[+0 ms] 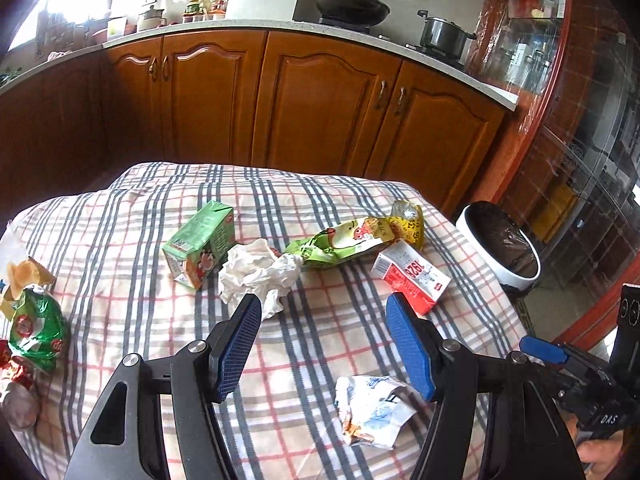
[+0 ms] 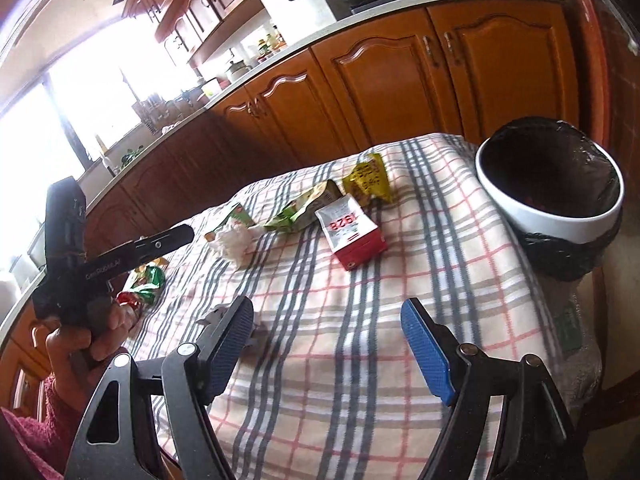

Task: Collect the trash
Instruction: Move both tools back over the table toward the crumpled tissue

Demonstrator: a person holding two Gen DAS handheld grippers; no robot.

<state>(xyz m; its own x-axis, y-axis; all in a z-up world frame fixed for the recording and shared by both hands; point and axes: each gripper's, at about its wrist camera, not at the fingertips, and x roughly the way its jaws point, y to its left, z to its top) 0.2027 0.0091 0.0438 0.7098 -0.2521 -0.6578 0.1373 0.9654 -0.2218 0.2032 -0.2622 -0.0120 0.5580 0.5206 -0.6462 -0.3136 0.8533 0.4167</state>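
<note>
Trash lies scattered on a plaid-covered table (image 1: 152, 312). There is a green drink carton (image 1: 200, 248), a crumpled white tissue (image 1: 256, 272), a green snack wrapper (image 1: 340, 242), a yellow wrapper (image 1: 408, 222), a red-and-white carton (image 1: 410, 276) and a crumpled white-blue wrapper (image 1: 372, 412). My left gripper (image 1: 323, 304) hovers open over the cloth, with the tissue just beyond its left fingertip and nothing between the pads. My right gripper (image 2: 328, 308) is open too, over bare cloth, with the red-and-white carton (image 2: 352, 236) ahead of it. A black-lined white bin (image 2: 560, 226) stands at the table's right edge.
Green foil candy wrappers (image 1: 36, 328) lie at the table's left edge. A hand (image 2: 80, 340) in a pink sleeve holds the other gripper at the left of the right wrist view. Wooden kitchen cabinets (image 1: 320, 112) with a pan and pot on the counter stand behind the table.
</note>
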